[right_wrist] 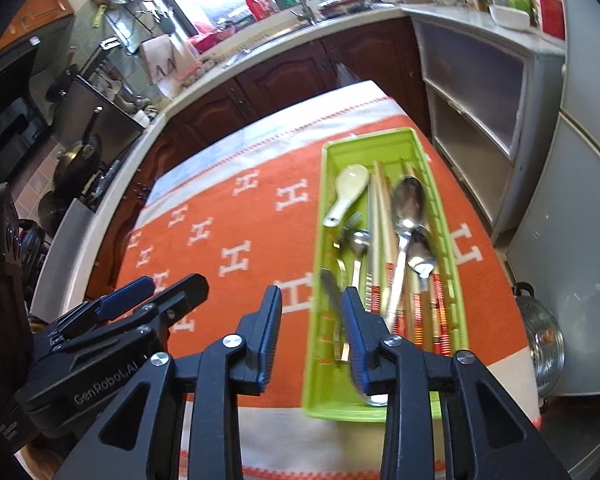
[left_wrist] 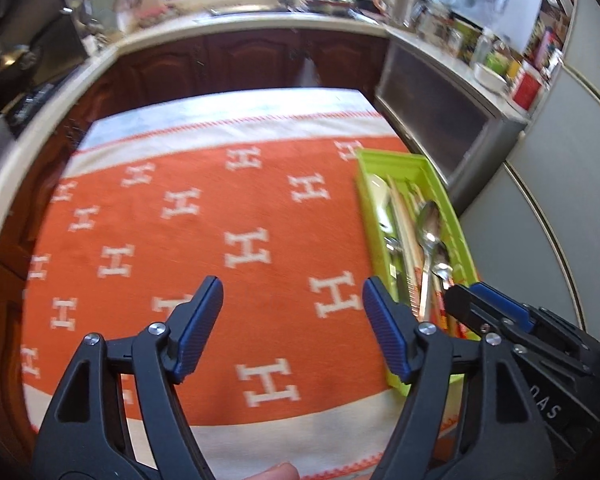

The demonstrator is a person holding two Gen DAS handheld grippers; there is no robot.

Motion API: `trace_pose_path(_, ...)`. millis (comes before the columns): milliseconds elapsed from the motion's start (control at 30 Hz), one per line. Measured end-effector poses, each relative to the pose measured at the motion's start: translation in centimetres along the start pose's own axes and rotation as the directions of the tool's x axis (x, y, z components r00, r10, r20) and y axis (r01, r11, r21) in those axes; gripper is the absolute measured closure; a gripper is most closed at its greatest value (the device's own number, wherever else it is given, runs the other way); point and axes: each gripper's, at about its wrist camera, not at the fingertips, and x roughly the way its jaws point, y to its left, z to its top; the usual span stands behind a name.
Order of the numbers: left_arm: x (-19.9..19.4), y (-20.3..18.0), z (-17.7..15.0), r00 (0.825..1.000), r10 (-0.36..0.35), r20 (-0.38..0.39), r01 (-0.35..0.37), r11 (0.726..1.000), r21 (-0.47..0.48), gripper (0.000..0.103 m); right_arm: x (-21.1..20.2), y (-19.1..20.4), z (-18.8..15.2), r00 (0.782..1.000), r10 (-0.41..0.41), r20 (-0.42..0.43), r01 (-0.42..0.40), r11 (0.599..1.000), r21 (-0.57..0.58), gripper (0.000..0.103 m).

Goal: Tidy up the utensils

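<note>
A lime-green tray (right_wrist: 366,138) lies lengthwise on the right side of an orange tablecloth (left_wrist: 180,240) with white H marks. In it are a white ceramic spoon (right_wrist: 350,192), metal spoons (right_wrist: 408,200), chopsticks (right_wrist: 380,220) with orange-banded ends and a fork (right_wrist: 352,240). My right gripper (right_wrist: 312,292) hovers open over the tray's near left part; a dark utensil handle (right_wrist: 330,292) shows below the gap, untouched. My left gripper (left_wrist: 291,284) is wide open above bare cloth, left of the tray (left_wrist: 396,156), holding nothing. Each gripper shows in the other's view, the right (left_wrist: 460,300) and the left (right_wrist: 172,288).
Dark wood cabinets (left_wrist: 252,60) and a counter with a sink run behind the table. A grey shelf unit (right_wrist: 472,100) stands right of it, with a metal pot (right_wrist: 544,340) low beside the table's right edge. Pans (right_wrist: 80,156) sit on the stove at left. A fingertip (left_wrist: 284,472) shows at the bottom edge.
</note>
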Motion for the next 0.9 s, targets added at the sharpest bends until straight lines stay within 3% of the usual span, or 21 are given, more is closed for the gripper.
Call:
trace_pose_path(400,-7.1,8.4,-1.1,0.983,0.153,0.103,-0.142,0.983,-0.112,0.028,-2.8,9.8,0.3,0.997,0.081,0.004,-0.080,0.988,-0.136,0.068)
trace_pose_path(567,-8.8,9.6,-2.1,0.978,0.175,0.117,-0.160,0.978,-0.131,0.025,-3.5,12.7,0.3,0.996,0.094,0.006,-0.092,0.981,-0.173,0.066)
trace_pose_path(700,-9.7,10.3,-2.9,0.974,0.184,0.136,-0.165,0.976,-0.139,0.022,-4.3,14.3,-0.2,0.996,0.092,0.021,-0.086,0.977,-0.195,0.056)
trace_pose_path(900,-9.2,10.9,-3.2,0.974,0.188,0.126,-0.168,0.974,-0.151,0.022,-3.6,15.4,-0.8,0.997,0.079,0.000,-0.077,0.976,-0.203,0.050)
